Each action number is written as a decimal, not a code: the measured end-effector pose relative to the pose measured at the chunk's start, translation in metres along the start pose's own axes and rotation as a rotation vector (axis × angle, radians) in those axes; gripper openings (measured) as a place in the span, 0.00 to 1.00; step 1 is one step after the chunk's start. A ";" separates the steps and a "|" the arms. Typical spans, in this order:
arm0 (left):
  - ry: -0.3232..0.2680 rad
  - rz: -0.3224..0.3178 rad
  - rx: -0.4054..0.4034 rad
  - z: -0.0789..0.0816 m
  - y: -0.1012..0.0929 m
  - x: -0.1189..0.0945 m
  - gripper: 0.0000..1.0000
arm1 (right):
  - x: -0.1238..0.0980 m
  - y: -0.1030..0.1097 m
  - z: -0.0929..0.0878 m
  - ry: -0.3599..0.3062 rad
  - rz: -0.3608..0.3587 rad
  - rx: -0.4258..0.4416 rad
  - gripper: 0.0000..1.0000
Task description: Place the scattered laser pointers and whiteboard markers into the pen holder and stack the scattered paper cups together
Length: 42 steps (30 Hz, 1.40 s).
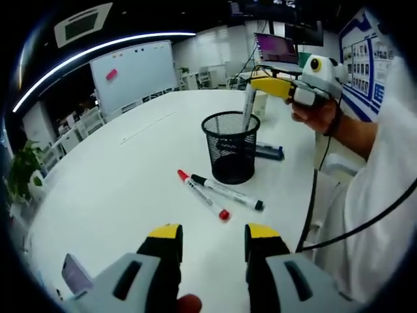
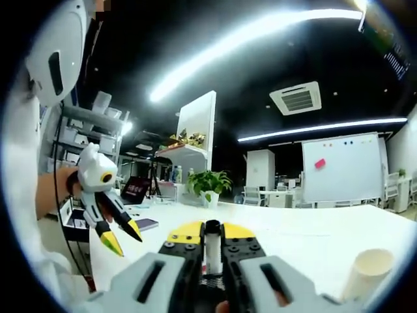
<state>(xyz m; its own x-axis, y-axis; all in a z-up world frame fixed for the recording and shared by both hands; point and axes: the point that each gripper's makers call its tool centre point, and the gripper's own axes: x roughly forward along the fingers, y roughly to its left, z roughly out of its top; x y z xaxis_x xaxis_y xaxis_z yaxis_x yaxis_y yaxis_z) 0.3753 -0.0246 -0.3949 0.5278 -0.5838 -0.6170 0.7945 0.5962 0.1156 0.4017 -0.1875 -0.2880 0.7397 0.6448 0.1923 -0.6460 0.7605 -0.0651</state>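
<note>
Right gripper (image 2: pixel 212 242) held a marker (image 2: pixel 212 248) over the holder; left gripper (image 1: pixel 213 236) hung open above the table.

In the left gripper view, the black mesh holder (image 1: pixel 230 147) stood upright on the white table (image 1: pixel 130 176), and the right gripper (image 1: pixel 273 87) gripped a grey-white marker (image 1: pixel 248 107) whose lower end dipped inside the holder's rim. A red-capped marker (image 1: pixel 203 194) and a black-capped marker (image 1: pixel 227 192) lay side by side on the table, just in front of the holder. A dark pointer (image 1: pixel 269 152) lay behind it. The left jaws stood well apart, holding nothing. In the right gripper view, the jaws were narrow, clamped on the marker, with a paper cup (image 2: pixel 369 272) to the right and the left gripper (image 2: pixel 116 229) at the left, jaws apart. A whiteboard (image 2: pixel 342 167) stood far off.
</note>
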 end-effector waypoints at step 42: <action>0.003 0.007 0.003 0.002 -0.010 -0.005 0.39 | 0.004 0.004 -0.024 0.092 0.014 -0.017 0.10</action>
<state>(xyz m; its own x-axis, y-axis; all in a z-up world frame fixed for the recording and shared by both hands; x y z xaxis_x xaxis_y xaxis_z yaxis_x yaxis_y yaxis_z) 0.3653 -0.0288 -0.3916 0.5323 -0.5784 -0.6182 0.7917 0.5987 0.1216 0.4064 -0.1797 -0.3106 0.7453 0.6591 0.1006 -0.6538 0.7520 -0.0835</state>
